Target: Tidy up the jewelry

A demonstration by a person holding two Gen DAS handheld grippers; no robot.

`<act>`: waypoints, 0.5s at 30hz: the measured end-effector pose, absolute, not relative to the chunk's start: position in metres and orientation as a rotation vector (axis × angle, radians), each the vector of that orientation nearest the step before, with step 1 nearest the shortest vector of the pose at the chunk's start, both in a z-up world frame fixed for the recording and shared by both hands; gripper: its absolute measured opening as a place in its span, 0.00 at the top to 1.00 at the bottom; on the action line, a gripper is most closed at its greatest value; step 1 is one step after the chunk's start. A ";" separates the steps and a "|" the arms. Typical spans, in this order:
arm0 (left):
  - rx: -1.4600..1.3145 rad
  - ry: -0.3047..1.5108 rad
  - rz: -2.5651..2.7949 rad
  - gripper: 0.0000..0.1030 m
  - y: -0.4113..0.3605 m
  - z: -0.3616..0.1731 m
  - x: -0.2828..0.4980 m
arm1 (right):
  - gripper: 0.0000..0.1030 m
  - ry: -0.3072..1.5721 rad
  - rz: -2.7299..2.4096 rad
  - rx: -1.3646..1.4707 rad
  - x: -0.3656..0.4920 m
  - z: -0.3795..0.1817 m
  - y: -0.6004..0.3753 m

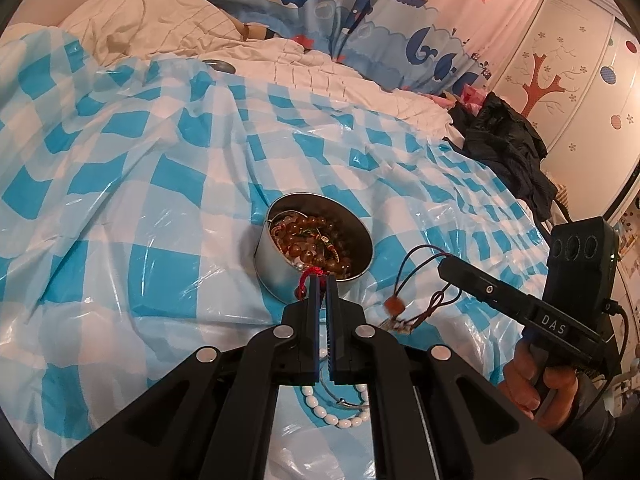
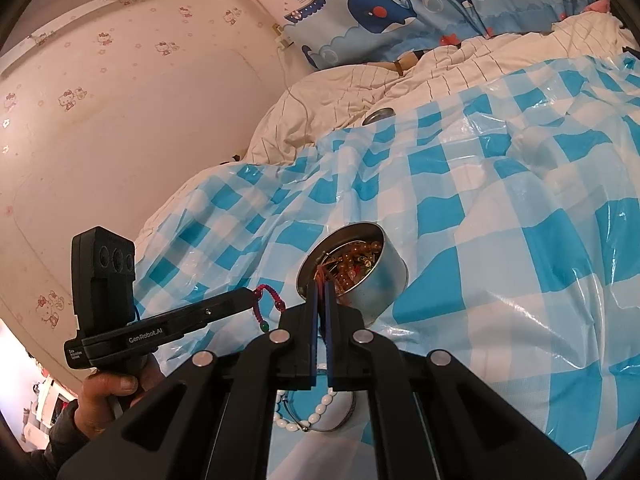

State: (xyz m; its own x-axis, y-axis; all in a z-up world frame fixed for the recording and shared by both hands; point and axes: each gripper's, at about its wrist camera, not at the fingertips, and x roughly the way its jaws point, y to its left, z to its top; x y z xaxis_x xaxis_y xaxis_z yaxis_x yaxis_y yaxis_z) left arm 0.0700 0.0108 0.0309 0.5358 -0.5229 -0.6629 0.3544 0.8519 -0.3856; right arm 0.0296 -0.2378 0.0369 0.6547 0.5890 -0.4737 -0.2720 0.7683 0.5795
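Note:
A round metal tin holding brown bead strings stands on the blue-checked plastic sheet. Just in front of the tin's near rim, my left gripper is shut on a red braided bracelet; a green bead hangs from it. To the right, my right gripper is shut on a dark cord necklace with an amber pendant dangling. In the right wrist view that gripper sits at the tin, with the left gripper beside it. A white bead bracelet and a silver bangle lie on the sheet under the grippers.
A small round metal lid rests where the sheet meets the cream quilt. Dark clothing is heaped at the bed's right edge. A whale-print curtain hangs behind, and a wall borders the bed's left side.

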 end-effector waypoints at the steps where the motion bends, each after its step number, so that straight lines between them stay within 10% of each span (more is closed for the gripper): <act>1: -0.215 0.858 -0.528 0.98 0.010 0.031 0.070 | 0.96 0.699 0.512 0.489 0.030 0.037 -0.238; 15: -0.225 0.843 -0.547 0.98 0.002 0.035 0.073 | 0.96 0.700 0.513 0.490 0.029 0.037 -0.239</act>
